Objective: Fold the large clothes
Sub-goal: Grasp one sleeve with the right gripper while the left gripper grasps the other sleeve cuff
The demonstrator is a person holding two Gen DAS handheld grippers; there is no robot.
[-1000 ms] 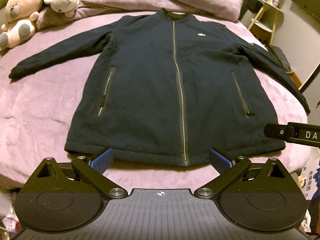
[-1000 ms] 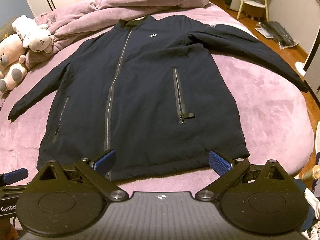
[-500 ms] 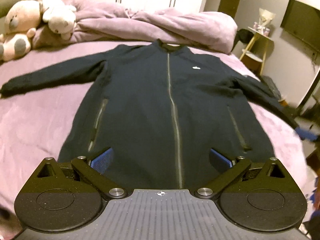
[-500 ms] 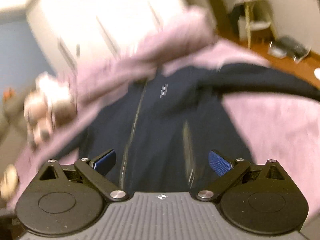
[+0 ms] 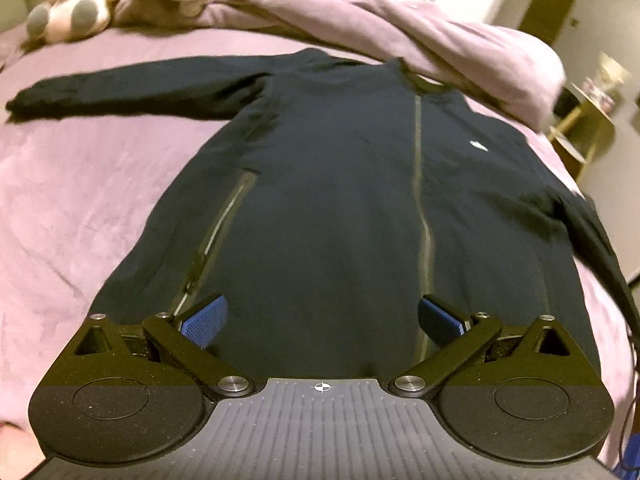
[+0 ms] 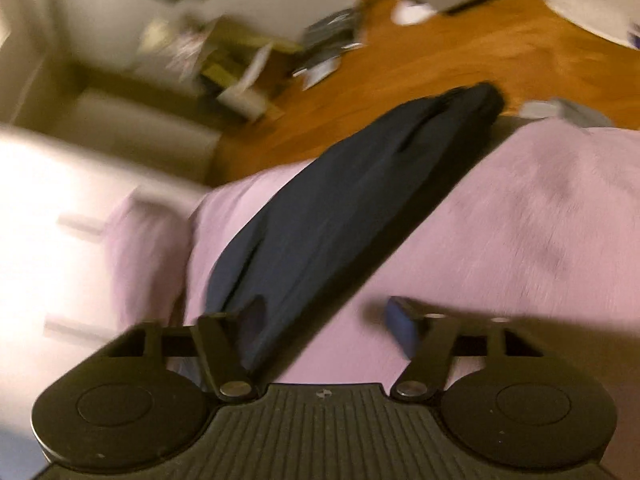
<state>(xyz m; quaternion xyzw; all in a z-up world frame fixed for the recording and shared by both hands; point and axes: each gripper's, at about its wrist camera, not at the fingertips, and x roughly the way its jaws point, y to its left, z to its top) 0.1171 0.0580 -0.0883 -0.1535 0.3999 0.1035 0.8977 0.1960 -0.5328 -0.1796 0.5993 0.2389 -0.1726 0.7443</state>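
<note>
Lying zipped and flat on the purple bed (image 5: 80, 200), the dark jacket (image 5: 340, 208) is overhung by the unclenched left gripper (image 5: 322, 320), while its sleeve (image 6: 340, 200) is straddled, ungrasped, by the right gripper (image 6: 324, 316), whose jaws have just been closing.

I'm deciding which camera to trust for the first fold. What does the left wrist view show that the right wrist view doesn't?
Only the left wrist view shows the whole jacket spread flat, zipped, with its far sleeve, the plush toys, the bunched duvet and the open left gripper over the hem.

Only the right wrist view, blurred, shows one sleeve up close reaching the bed's edge, the wooden floor and the right gripper, whose jaws have just been closing, not yet pressing the sleeve.

Both show the dark jacket on the purple bedspread.
</note>
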